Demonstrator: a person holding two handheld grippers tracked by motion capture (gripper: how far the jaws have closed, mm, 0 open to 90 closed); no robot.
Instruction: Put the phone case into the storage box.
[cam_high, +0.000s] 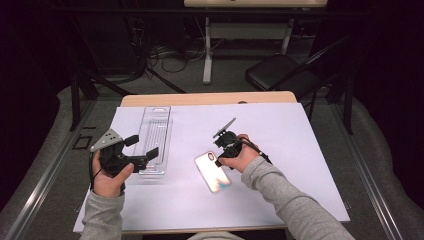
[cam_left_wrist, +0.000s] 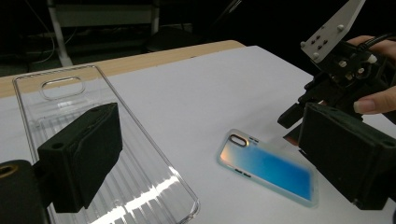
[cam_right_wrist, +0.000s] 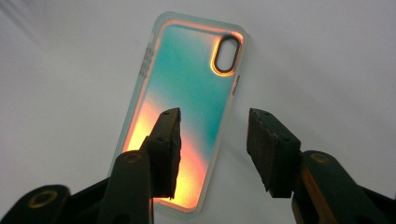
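An iridescent phone case lies flat on the white sheet, camera cutout toward the far end. My right gripper hovers low over its right edge, pointing down and open: one jaw is above the case, the other beside it, and the pads do not press on it. A clear ribbed phone case lies to the left. My left gripper stands open over the clear case's near end with nothing between its jaws. The right gripper also appears in the left gripper view.
A white sheet covers most of the wooden table. Behind the table stand a black chair and a white desk leg with cables on the floor.
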